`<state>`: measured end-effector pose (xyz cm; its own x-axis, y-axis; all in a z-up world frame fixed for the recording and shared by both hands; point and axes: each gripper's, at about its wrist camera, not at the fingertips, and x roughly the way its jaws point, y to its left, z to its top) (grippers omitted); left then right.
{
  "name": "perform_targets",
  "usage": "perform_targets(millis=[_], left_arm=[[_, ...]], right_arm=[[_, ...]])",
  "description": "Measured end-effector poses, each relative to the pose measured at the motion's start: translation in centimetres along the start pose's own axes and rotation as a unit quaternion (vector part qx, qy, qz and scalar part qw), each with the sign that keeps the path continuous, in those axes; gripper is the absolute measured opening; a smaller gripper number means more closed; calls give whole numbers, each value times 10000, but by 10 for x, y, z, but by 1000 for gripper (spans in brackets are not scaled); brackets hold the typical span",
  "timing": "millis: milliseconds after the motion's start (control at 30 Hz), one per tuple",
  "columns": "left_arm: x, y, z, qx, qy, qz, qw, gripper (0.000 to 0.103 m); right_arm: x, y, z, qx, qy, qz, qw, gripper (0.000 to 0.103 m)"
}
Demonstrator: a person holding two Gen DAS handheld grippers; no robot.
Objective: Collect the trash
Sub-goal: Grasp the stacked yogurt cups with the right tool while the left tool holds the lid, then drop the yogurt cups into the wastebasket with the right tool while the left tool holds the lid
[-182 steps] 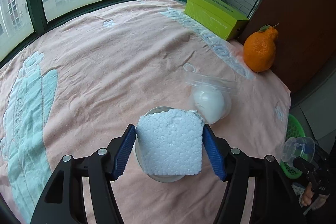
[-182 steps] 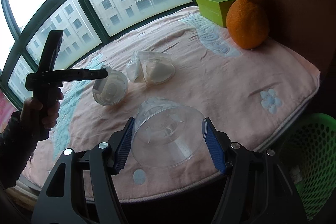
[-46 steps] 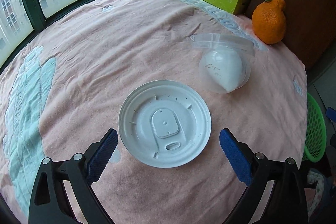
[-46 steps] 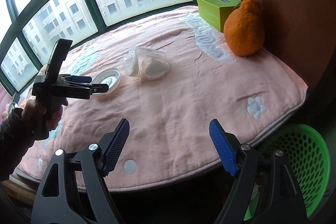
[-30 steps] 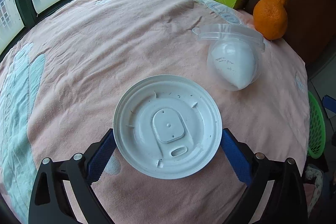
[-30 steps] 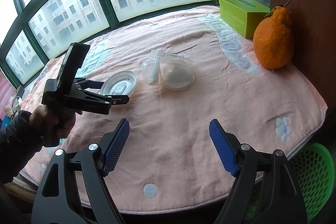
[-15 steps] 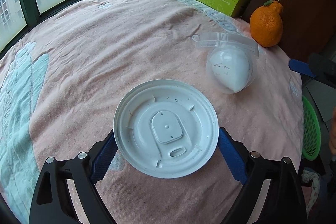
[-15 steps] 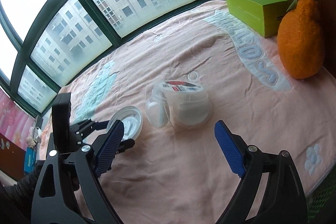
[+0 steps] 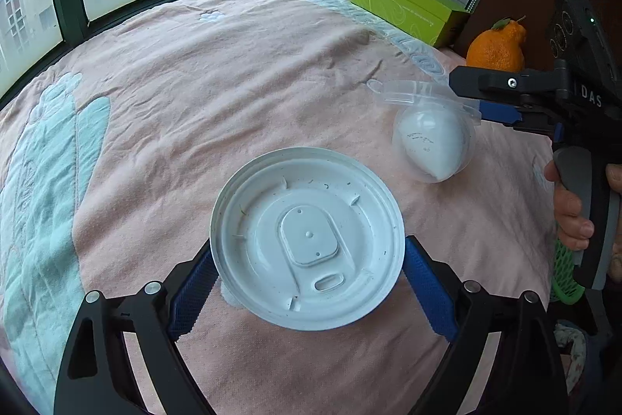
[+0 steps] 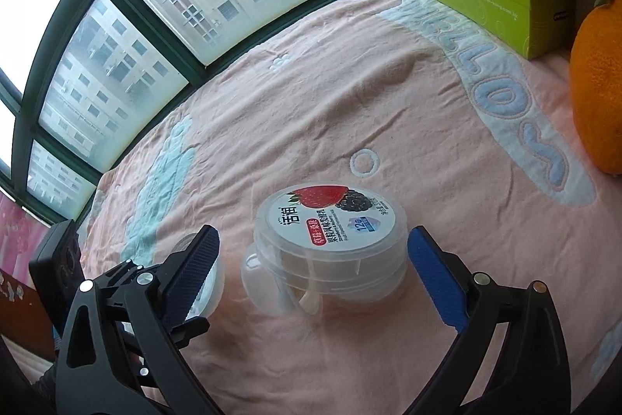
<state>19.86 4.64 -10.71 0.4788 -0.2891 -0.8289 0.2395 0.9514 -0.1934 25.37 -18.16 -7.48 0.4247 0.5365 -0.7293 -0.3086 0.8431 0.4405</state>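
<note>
Pink terry cloth with pale blue patterns covers the table by the green-framed windows; a lime-green cardboard box and a knobbly orange citrus fruit sit at its far right corner.

Low over the cloth, the left gripper has its blue pads pressed against opposite rims of the round white plastic lid, which lies underside up; the jaws are clamped on it. The right gripper reaches in from the table's right side, held by a hand on its grey handle, jaws wide apart and straddling the clear plastic yoghurt cup with a strawberry label, pads near but not touching its walls.

Half a second earlier the left pads stood just clear of the lid rim; now they meet it. The right gripper has come much closer to the cup, which then lay well ahead of it.

A green mesh basket shows beyond the table's right edge. Bare cloth surrounds both items on the window side.
</note>
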Motion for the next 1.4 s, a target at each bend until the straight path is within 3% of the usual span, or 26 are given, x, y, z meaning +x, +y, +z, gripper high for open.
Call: perform_targets(millis=[500,700,1067,1400], left_arm=[[-4,2,-1,-51,-31,-27,10000,88],[-4,2,-2,-62,-32,-9,10000,88],[-20,-11,2,22,-161,-51,9999,88],[-45,-39,2,189,-350,-93,9992,88]], right_arm=[[28,-7,4,90,248,-95,9996,95],[26,-9,5,164,146,-99,9997,93],[-22,-10,-2,110,-351,-151,9992,93],[-87,-19,-42,173,-753,-176,9969,93]])
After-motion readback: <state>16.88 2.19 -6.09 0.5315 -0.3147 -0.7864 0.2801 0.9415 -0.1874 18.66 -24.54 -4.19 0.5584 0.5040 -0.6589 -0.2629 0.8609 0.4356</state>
